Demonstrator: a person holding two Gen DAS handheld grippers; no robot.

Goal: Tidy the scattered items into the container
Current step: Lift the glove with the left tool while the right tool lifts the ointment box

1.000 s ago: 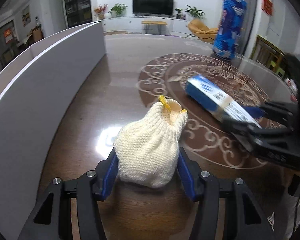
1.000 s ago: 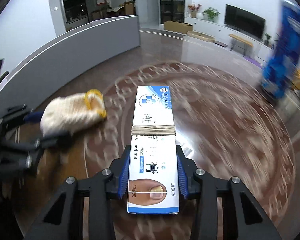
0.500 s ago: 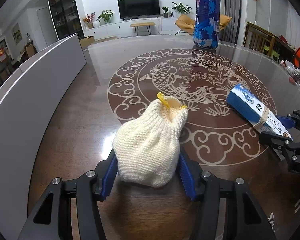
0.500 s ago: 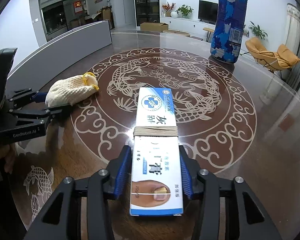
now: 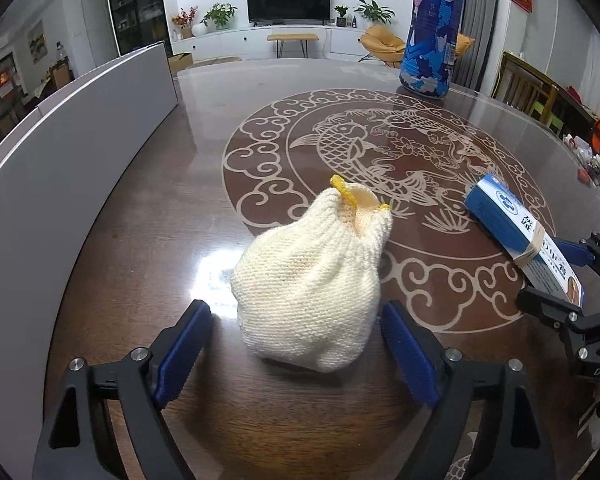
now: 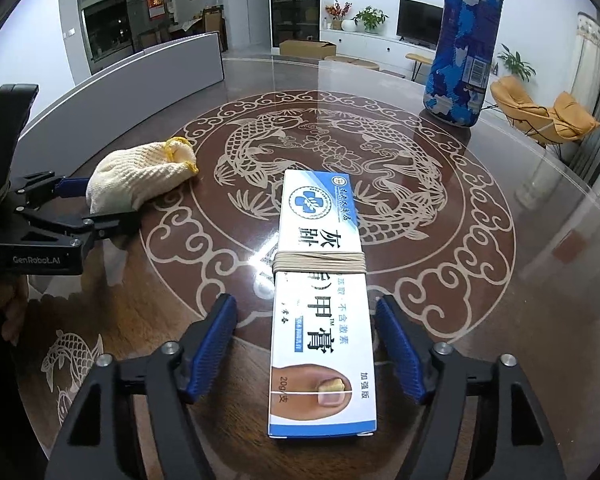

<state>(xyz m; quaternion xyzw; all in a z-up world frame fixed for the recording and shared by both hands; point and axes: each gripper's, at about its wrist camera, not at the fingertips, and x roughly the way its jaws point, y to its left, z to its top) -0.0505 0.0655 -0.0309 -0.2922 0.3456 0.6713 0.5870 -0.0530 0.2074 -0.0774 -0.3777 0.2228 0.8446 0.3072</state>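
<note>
A cream knitted glove [image 5: 312,284] with a yellow cuff lies bunched on the dark glass table. My left gripper [image 5: 296,332] straddles it, its jaws opening, blue pads clear of the wool on both sides. A white and blue ointment box [image 6: 320,304] bound with a rubber band lies flat on the table. My right gripper [image 6: 306,336] has its jaws opening too, with gaps between the pads and the box. The glove [image 6: 140,180] and left gripper [image 6: 96,208] show at the left of the right wrist view; the box [image 5: 520,228] and right gripper [image 5: 556,276] show at the right of the left wrist view.
A tall blue patterned cylinder [image 6: 464,44] stands at the table's far right, seen also as the cylinder [image 5: 432,28] in the left wrist view. A long grey panel [image 5: 60,152] runs along the table's left side. Chairs stand beyond the right edge.
Both grippers swung toward the table's middle with their loads, then spread their jaws. The glove and the box, gripped before, now rest loose on the table.
</note>
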